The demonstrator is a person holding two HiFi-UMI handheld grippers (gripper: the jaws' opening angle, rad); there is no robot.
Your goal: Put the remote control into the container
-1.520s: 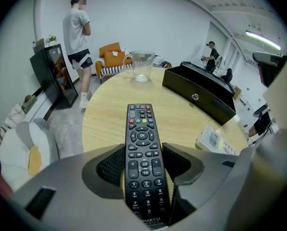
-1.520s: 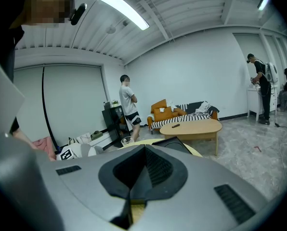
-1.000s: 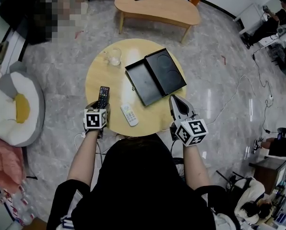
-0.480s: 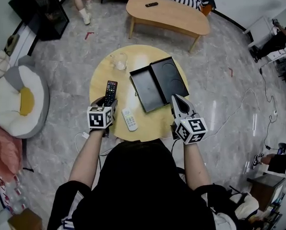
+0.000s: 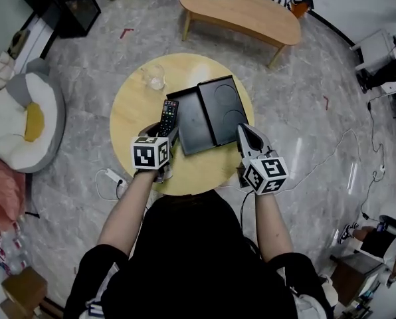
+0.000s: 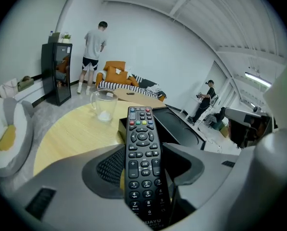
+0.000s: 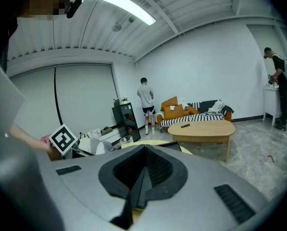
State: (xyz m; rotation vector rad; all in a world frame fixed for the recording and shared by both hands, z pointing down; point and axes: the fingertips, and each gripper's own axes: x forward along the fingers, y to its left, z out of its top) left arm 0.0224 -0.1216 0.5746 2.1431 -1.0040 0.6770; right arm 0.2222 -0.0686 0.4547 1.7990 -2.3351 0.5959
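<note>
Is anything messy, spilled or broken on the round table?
Nothing stands out. The glass stands upright with no spill around it. The black box lies open and flat on the table. The black remote sits straight between the jaws of the left gripper.

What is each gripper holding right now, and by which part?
The left gripper holds the black remote control by its lower, number-key end; the right gripper is shut, empty.

Container [image 5: 221,105] on round table [image 5: 128,111], glass [image 5: 155,78] behind it to the left, remote control [image 5: 169,117] beside container's left edge
</note>
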